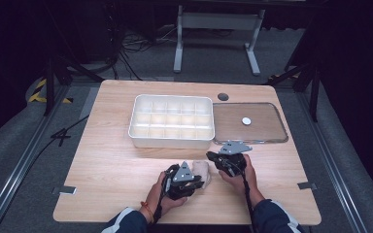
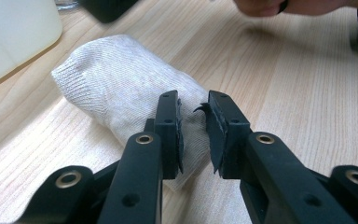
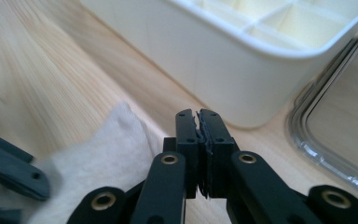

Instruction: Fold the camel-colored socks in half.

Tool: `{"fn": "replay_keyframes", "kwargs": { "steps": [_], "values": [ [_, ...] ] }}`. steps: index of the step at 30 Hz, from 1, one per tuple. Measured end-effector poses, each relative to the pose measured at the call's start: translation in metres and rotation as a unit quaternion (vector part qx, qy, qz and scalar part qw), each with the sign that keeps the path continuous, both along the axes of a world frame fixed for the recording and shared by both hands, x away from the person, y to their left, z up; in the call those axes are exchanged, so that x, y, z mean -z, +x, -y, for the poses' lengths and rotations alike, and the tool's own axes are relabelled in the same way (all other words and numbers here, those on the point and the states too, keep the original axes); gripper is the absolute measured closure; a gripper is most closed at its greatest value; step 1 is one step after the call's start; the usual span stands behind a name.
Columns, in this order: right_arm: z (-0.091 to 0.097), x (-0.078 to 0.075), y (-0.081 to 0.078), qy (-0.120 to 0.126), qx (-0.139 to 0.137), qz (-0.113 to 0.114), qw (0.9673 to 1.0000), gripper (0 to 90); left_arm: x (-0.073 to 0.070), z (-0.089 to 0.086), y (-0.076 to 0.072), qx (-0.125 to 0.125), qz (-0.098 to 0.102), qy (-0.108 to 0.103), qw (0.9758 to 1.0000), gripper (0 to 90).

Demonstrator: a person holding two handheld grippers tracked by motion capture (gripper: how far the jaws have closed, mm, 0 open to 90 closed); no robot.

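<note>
A rolled cream sock [image 1: 201, 170] lies on the wooden table near the front edge, between the two hands. My left gripper [image 1: 200, 181] reaches it from the left. In the left gripper view the sock [image 2: 116, 84] stretches away from me, and my left gripper [image 2: 194, 105] is shut on its near end, with fabric bunched between the pads. My right gripper [image 1: 210, 156] sits just right of the sock, toward the back. Seen along its own jaws, the right gripper [image 3: 198, 114] is shut with nothing held, poised above the edge of the sock [image 3: 107, 158].
A white box [image 1: 170, 138] divided into several compartments stands behind the sock, close to the right gripper's tips. To its right a clear lid [image 1: 250, 141] lies flat with a small white disc [image 1: 246, 121] on it. A dark round hole [image 1: 223, 96] marks the tabletop behind them.
</note>
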State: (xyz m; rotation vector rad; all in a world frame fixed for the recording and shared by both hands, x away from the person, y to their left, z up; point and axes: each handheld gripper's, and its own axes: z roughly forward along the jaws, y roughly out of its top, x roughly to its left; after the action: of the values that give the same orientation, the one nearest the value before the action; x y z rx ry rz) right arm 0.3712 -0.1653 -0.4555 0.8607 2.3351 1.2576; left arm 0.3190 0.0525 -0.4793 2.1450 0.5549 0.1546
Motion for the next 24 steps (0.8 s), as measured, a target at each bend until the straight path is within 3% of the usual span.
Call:
{"fn": "replay_keyframes", "kwargs": {
  "steps": [4, 7, 10, 11, 14, 17, 20, 21, 24],
  "values": [
    [-0.005, -0.008, -0.011, 0.001, -0.046, 0.003, 0.9989, 83.2, 0.000, 0.000, 0.000, 0.001, -0.001, -0.002, 1.0000, 74.8],
    [-0.015, -0.006, -0.018, -0.009, -0.083, -0.009, 0.9965, 82.9, 0.000, 0.000, 0.000, 0.000, -0.002, -0.003, 1.0000, 74.8],
    [-0.021, 0.000, -0.020, -0.042, -0.097, -0.021, 0.9941, 82.6, 0.000, 0.000, 0.000, -0.001, -0.005, -0.006, 1.0000, 74.9],
    [-0.022, 0.005, -0.018, -0.055, -0.091, -0.026, 0.9940, 82.8, 0.000, 0.000, 0.001, 0.001, -0.004, -0.003, 1.0000, 74.9],
    [-0.019, 0.009, -0.015, -0.044, -0.077, -0.034, 0.9955, 83.6, 0.000, 0.000, 0.000, 0.000, -0.002, -0.002, 1.0000, 74.9],
    [-0.017, 0.010, -0.013, -0.067, -0.052, -0.020, 0.9962, 84.2, 0.000, 0.000, 0.000, 0.001, -0.001, 0.000, 1.0000, 74.9],
    [-0.014, 0.011, -0.011, -0.059, -0.043, -0.029, 0.9969, 84.2, 0.000, 0.000, 0.000, 0.002, 0.000, 0.000, 1.0000, 74.9],
    [-0.013, 0.010, -0.011, -0.072, -0.026, -0.023, 0.9968, 83.2, 0.000, 0.000, 0.000, 0.002, 0.000, 0.000, 1.0000, 74.9],
    [-0.010, 0.010, -0.008, -0.076, -0.009, -0.026, 0.9967, 84.4, 0.000, 0.000, 0.000, 0.002, 0.001, 0.002, 1.0000, 74.9]
  ]
}}
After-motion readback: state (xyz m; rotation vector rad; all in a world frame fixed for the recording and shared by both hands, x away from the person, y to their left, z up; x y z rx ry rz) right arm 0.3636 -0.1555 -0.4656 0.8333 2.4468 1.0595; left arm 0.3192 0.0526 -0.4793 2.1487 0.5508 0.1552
